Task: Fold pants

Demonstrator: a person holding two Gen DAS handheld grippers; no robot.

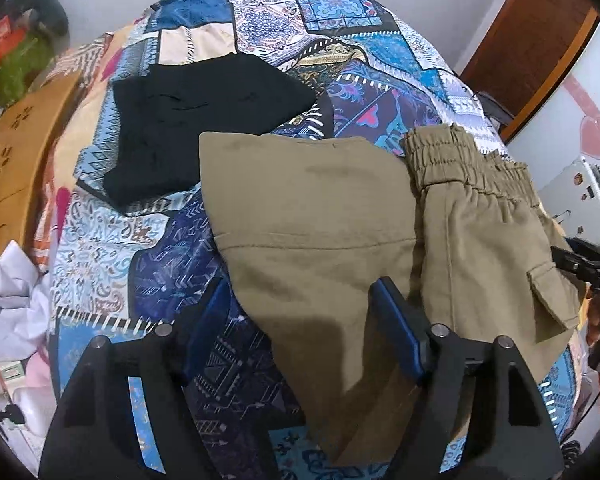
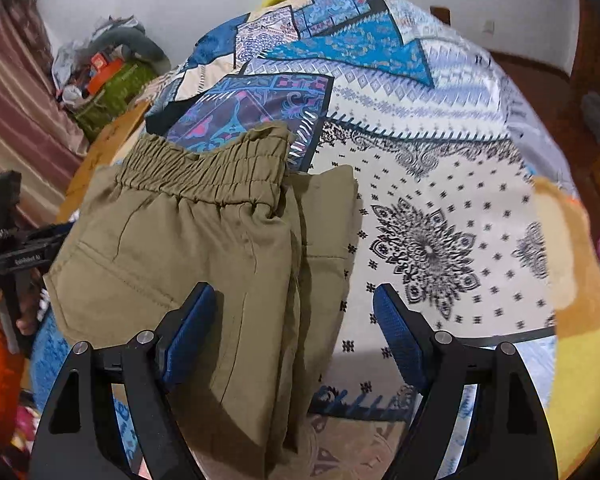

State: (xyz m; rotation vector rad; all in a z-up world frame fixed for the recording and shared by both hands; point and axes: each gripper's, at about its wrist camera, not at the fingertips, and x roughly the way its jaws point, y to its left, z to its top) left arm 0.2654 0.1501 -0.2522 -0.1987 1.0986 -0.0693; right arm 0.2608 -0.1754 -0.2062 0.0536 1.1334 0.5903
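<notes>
Khaki pants (image 1: pixel 340 224) lie partly folded on the patterned bedspread (image 1: pixel 100 248), elastic waistband (image 1: pixel 460 156) at the far right and a cargo pocket (image 1: pixel 552 296) at the right edge. My left gripper (image 1: pixel 300 320) is open above the near leg part, holding nothing. In the right wrist view the pants (image 2: pixel 188 248) lie with the waistband (image 2: pixel 204 168) away from me. My right gripper (image 2: pixel 292 320) is open over their right edge, empty. The left gripper's body (image 2: pixel 12 252) shows at the left edge there.
A folded black garment (image 1: pixel 196 120) lies on the bed beyond the pants. A wooden board (image 1: pixel 16 160) and white cloth (image 1: pixel 12 304) are at the left. An orange and yellow plush (image 2: pixel 580 320) sits at the bed's right. Clutter (image 2: pixel 108 76) is by the wall.
</notes>
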